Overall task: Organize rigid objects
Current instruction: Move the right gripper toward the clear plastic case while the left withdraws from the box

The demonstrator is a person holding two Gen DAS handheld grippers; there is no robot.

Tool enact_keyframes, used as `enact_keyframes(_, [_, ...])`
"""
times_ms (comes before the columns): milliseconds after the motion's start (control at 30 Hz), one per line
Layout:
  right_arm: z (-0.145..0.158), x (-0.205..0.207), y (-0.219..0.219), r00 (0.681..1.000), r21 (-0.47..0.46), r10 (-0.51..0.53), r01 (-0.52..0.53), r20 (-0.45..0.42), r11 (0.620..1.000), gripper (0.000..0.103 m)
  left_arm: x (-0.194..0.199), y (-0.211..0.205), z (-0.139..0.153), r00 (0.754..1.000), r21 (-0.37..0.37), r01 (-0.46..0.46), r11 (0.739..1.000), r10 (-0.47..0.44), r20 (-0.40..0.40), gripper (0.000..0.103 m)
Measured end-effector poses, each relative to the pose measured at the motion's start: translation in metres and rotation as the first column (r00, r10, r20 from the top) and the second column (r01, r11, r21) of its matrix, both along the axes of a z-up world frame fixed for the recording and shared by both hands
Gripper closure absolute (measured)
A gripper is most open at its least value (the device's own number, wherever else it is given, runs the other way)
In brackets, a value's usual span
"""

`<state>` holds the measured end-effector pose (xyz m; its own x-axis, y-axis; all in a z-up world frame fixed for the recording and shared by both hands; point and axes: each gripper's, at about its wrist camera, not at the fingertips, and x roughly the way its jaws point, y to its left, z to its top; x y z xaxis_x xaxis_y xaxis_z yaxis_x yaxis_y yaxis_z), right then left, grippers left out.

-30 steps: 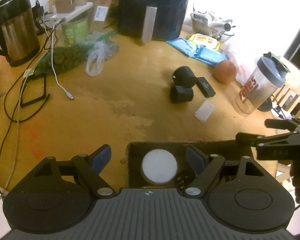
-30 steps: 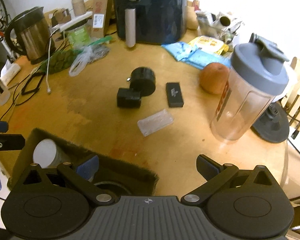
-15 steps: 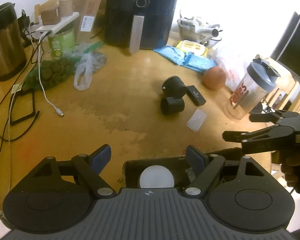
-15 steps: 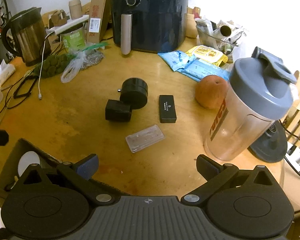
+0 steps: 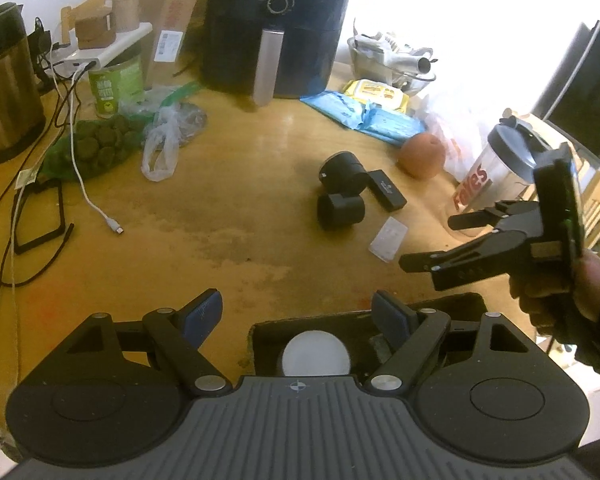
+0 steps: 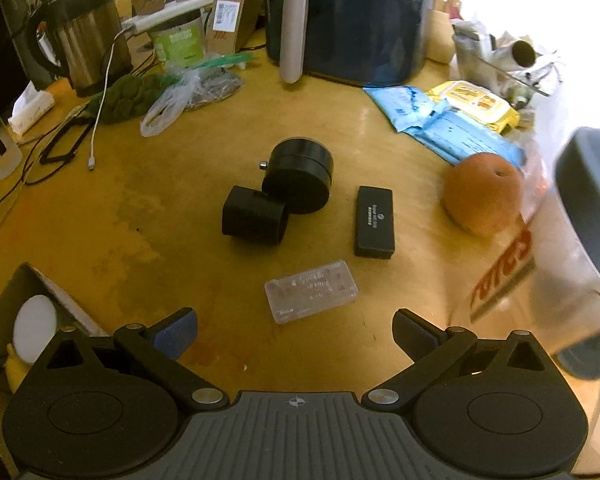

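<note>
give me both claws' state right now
left claw: open, empty, over the box
right claw: open, empty, above the clear case

Two black cylinders (image 6: 298,180) (image 6: 255,221); one black case (image 6: 374,222); one clear case (image 6: 311,291); one orange (image 6: 482,199).

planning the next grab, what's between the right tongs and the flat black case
In the right wrist view, the clear plastic case lies on the table between the open right tongs and the flat black case.

L claw (image 5: 298,314) over box (image 5: 452,306)
</note>
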<state>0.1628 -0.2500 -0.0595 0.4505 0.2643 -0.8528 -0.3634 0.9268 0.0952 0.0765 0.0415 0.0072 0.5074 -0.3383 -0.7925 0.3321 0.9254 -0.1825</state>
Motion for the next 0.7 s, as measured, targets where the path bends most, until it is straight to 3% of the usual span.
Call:
enact_keyframes(167, [-0.016,0.016,0.004,0.999,-0.018,0.026,-0.027,-0.031,0.999,0.008,-0.001,0.007,-0.001,1.0,-0.001,-0.029,1.0,0.029,-0.012,0.021])
enact_keyframes(700, [-0.054,0.047,0.012,0.986,-0.048,0.157,-0.159,-0.057,0.986,0.014,-0.005,0.027,-0.003,0.994,0.004,-0.11,0.994,0.11,-0.028,0.021])
